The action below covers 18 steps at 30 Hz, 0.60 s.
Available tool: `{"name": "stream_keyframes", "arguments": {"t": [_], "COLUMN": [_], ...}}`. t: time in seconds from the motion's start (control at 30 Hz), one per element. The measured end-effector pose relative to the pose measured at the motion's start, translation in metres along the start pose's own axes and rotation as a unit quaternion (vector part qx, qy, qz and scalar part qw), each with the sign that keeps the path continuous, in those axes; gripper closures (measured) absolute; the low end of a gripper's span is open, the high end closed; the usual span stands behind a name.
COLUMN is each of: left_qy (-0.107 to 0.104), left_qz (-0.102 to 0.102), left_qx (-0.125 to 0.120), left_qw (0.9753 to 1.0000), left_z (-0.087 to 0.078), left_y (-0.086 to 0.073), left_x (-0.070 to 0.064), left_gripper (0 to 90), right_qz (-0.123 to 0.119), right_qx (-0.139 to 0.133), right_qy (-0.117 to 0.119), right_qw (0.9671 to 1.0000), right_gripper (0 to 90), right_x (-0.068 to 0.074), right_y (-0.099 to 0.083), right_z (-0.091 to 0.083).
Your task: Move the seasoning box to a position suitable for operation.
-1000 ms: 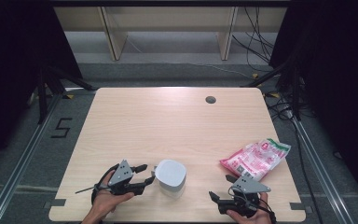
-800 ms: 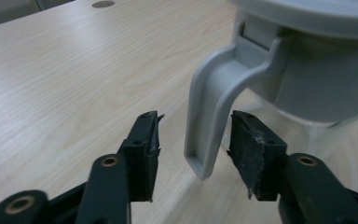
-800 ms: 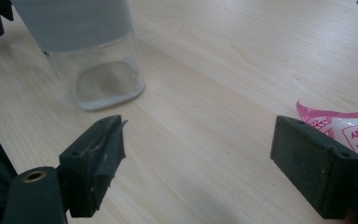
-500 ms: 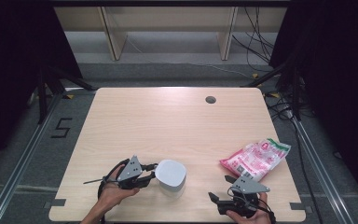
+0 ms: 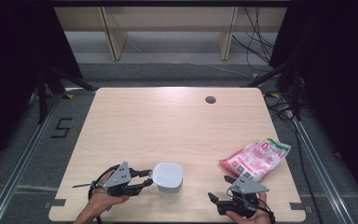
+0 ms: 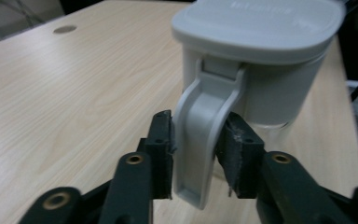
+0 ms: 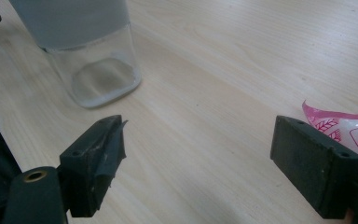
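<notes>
Left gripper [image 5: 145, 178] held low and level, jaws clamped on grey plastic latch [image 6: 204, 135] of clear lidded jar [image 5: 168, 179], right gripper [image 5: 220, 191] resting near table edge, jaws wide apart, empty, beside pink snack bag [image 5: 256, 158]

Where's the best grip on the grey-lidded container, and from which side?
Grip the container by its grey latch handle, coming in from its left, level with the table. The handle hangs down as a narrow flap that fits between the fingers; the left gripper is already shut on it. The body looks too wide.
</notes>
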<state>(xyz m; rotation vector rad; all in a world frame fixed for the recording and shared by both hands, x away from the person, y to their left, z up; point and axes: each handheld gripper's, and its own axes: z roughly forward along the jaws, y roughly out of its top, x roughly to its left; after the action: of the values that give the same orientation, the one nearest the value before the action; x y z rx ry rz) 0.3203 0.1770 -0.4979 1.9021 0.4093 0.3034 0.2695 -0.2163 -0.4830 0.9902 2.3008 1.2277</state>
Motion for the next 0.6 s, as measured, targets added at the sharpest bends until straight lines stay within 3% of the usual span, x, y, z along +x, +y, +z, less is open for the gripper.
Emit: {"name": "stream_keyframes", "arguments": {"t": [0.07,0.13,0.17,0.2,0.23,0.27,0.3,0.33,0.43,0.47,0.53,0.57,0.6], "left_qy": [-0.009,-0.011,-0.011,-0.013,-0.014,-0.020,-0.019,-0.019,-0.027,-0.030,-0.032,-0.039,-0.047], "left_qz": [-0.005,-0.007,-0.004,0.001,0.010,0.000,0.012,0.005,0.005,0.002,0.006,0.000,0.006], "left_qx": [-0.007,-0.010,-0.010,-0.014,-0.017,-0.025,-0.020,-0.020,-0.028,-0.029,-0.027,-0.030,-0.030], "left_qw": [0.9999,0.9999,0.9999,0.9998,0.9997,0.9995,0.9995,0.9996,0.9992,0.9991,0.9991,0.9988,0.9984], "left_z": [-0.0024,-0.0048,-0.0064,-0.0072,-0.0078,-0.0065,-0.0064,-0.0056,-0.0029,-0.0028,-0.0029,-0.0021,-0.0019], "left_y": [-0.0010,-0.0010,-0.0005,-0.0002,0.0005,0.0009,0.0020,0.0021,0.0032,0.0033,0.0036,0.0033,0.0036], "left_x": [0.0005,0.0006,-0.0002,-0.0006,0.0003,-0.0008,-0.0003,-0.0012,0.0020,0.0026,0.0030,0.0019,0.0021], "left_gripper": [62.6,61.6,60.4,59.4,59.1,58.4,57.5,56.8,57.8,58.6,58.9,59.7,61.2], "right_qz": [0.011,0.003,-0.001,0.014,-0.002,0.004,0.002,0.010,0.015,-0.006,0.003,0.001,0.002], "right_qx": [0.005,0.002,0.001,0.007,0.001,0.002,0.002,0.006,0.009,0.002,0.001,0.001,0.000], "right_qy": [0.000,0.000,-0.002,-0.001,0.001,-0.001,-0.001,-0.001,0.002,0.004,0.004,0.004,0.005], "right_qw": [0.9999,1.0000,1.0000,0.9999,1.0000,1.0000,1.0000,0.9999,0.9998,1.0000,1.0000,1.0000,1.0000], "right_gripper": [18.4,18.4,18.4,18.4,18.5,18.5,18.5,18.5,18.5,18.5,18.6,18.5,18.6], "right_x": [0.0019,0.0001,-0.0002,0.0023,-0.0003,0.0003,0.0002,0.0017,0.0036,-0.0002,0.0006,0.0006,0.0006], "right_y": [-0.0001,0.0002,0.0001,-0.0003,-0.0001,0.0002,0.0002,-0.0001,-0.0001,0.0003,0.0001,-0.0001,0.0000], "right_z": [-0.0008,0.0001,0.0000,-0.0011,0.0000,-0.0002,0.0001,-0.0002,-0.0006,0.0013,0.0014,0.0012,0.0013]}}
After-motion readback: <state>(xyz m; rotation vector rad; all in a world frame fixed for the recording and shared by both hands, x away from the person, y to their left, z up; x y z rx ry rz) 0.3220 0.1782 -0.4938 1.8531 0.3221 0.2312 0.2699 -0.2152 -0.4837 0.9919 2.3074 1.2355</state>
